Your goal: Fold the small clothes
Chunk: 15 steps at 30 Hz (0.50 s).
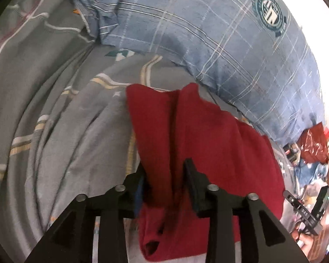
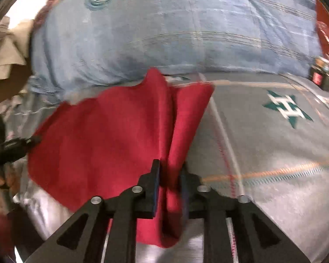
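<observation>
A small red cloth (image 1: 208, 144) hangs stretched between both grippers above a grey bedsheet (image 1: 54, 114). My left gripper (image 1: 164, 171) is shut on a bunched fold at one end of the cloth. My right gripper (image 2: 170, 171) is shut on a fold at the other end of the red cloth (image 2: 103, 135). The cloth's far corners stick up towards a blue plaid pillow (image 1: 219, 43). The right gripper shows at the right edge of the left wrist view (image 1: 307, 208). The left gripper shows at the left edge of the right wrist view (image 2: 11, 149).
The blue plaid pillow (image 2: 175, 32) with a round emblem lies across the back of the bed. The grey sheet (image 2: 274, 142) carries a green star print (image 2: 287, 109). Red bags and clutter (image 1: 313, 146) sit beyond the bed's edge.
</observation>
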Available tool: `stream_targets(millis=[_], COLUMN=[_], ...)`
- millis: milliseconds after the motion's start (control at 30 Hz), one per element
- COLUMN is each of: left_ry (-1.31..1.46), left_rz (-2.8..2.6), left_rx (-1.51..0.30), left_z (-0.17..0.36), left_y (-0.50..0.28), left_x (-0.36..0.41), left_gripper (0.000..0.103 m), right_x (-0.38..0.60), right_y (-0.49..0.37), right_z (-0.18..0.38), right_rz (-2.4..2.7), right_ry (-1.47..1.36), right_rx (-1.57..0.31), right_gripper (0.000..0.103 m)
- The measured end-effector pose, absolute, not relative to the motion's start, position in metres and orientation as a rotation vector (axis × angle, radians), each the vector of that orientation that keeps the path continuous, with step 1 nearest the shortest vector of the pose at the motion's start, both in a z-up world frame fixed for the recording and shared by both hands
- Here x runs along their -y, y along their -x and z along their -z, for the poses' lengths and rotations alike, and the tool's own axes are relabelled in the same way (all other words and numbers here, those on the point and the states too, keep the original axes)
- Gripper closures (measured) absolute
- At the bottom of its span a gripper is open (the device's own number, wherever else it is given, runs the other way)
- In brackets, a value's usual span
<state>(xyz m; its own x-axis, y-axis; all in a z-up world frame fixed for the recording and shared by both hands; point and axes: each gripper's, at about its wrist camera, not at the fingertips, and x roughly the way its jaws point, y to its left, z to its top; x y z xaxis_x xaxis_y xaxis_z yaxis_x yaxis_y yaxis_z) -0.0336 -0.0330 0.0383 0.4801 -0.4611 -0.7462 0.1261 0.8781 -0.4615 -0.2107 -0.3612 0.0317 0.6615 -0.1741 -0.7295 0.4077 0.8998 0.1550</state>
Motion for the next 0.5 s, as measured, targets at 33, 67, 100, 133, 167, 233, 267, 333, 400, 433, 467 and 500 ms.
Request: stream_targets(millis=[33,67,100,133,167,233,267,333,400,433,467,500], left_ry=[0.369,0.368,0.365,0.362,0.358,0.341,0.333,0.316,0.286,0.262,0.238,0.205], left_rz=[0.359,0.346,0.328,0.321,0.317,0.313,0.309,0.3,0.293,0.278,0.257,0.232], left_rx=[-0.994,-0.97,-0.936,-0.916,-0.9,-0.884,-0.883,-0.896,-0.912,-0.919,-0.923,-0.926], left_z=[-0.043,-0.049,-0.057,-0.063,-0.068,-0.073,-0.073,-0.069,-0.058,-0.051,-0.046,-0.038], left_y=[0.036,0.038,0.039,0.041,0.042,0.042,0.041,0.036,0.027,0.023,0.017,0.01], left_x=[0.03,0.027,0.025,0.025,0.025,0.033,0.037,0.049,0.061,0.067,0.073,0.078], left_gripper=[0.056,0.053,0.047,0.045,0.044,0.041,0.041,0.041,0.041,0.041,0.041,0.041], right_x=[0.364,0.365,0.364,0.362,0.357,0.35,0.349,0.349,0.344,0.344,0.344,0.346], right_y=[0.214,0.217,0.22,0.22,0.216,0.2,0.192,0.171,0.139,0.128,0.116,0.102], right_z=[-0.035,-0.041,-0.047,-0.054,-0.058,-0.06,-0.057,-0.049,-0.039,-0.035,-0.029,-0.022], right_rz=[0.333,0.327,0.322,0.313,0.301,0.257,0.244,0.231,0.241,0.239,0.234,0.235], right_ry=[-0.351,-0.366,-0.365,-0.354,-0.336,-0.311,-0.307,-0.297,-0.282,-0.286,-0.292,-0.292], right_rx=[-0.763,-0.738,-0.712,-0.686,-0.665,-0.652,-0.655,-0.672,-0.708,-0.723,-0.74,-0.763], right_gripper=[0.075,0.07,0.061,0.054,0.045,0.043,0.043,0.044,0.044,0.044,0.044,0.045])
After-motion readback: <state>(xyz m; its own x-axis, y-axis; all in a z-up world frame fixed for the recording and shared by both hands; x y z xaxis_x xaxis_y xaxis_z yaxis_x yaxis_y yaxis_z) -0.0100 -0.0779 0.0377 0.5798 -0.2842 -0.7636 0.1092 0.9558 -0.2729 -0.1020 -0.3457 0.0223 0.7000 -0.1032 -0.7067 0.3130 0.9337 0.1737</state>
